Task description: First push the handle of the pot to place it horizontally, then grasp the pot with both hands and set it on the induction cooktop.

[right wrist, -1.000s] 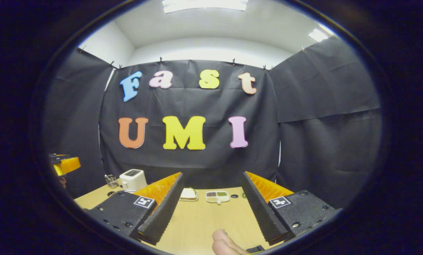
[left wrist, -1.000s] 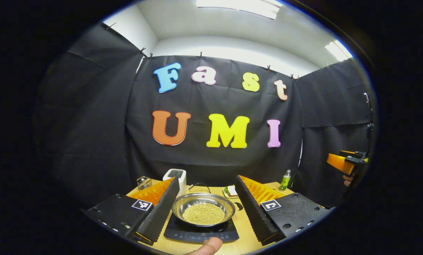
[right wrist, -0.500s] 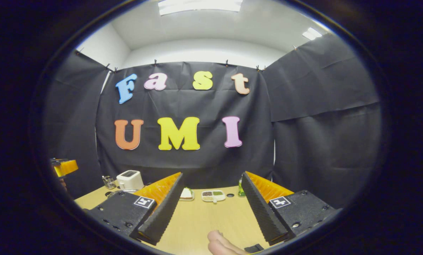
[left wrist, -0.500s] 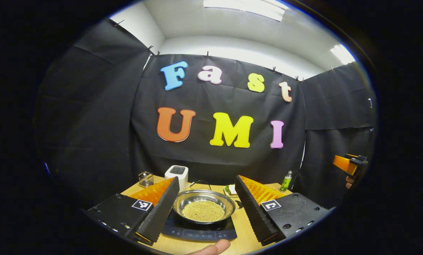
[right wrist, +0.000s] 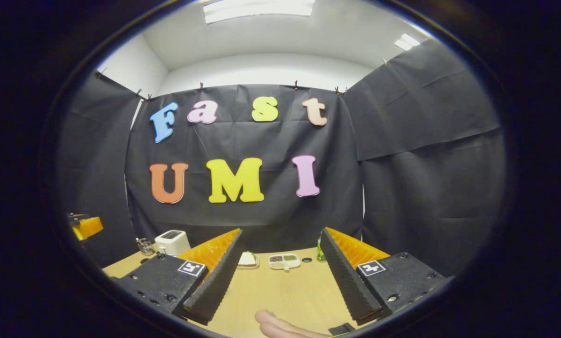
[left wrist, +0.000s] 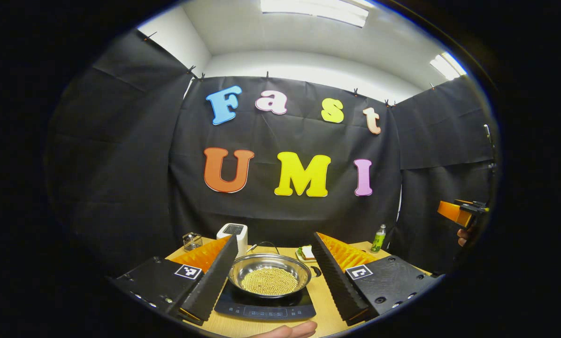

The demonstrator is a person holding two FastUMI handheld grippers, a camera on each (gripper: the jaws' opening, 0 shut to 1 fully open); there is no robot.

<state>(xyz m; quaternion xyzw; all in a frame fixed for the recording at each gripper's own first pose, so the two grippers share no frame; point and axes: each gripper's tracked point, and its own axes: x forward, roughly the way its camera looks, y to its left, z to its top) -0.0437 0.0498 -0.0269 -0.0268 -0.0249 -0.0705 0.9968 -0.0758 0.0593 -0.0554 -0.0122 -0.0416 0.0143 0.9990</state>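
The pot (left wrist: 269,277) sits on the induction cooktop (left wrist: 265,307) near the table's (left wrist: 325,314) front edge, its bowl holding small yellow beads. The left tongs (left wrist: 273,277) hang spread wide above it, gripping nothing. The right tongs (right wrist: 280,272) gape equally over bare table, empty. A toaster (left wrist: 234,234) stands toward the back edge.
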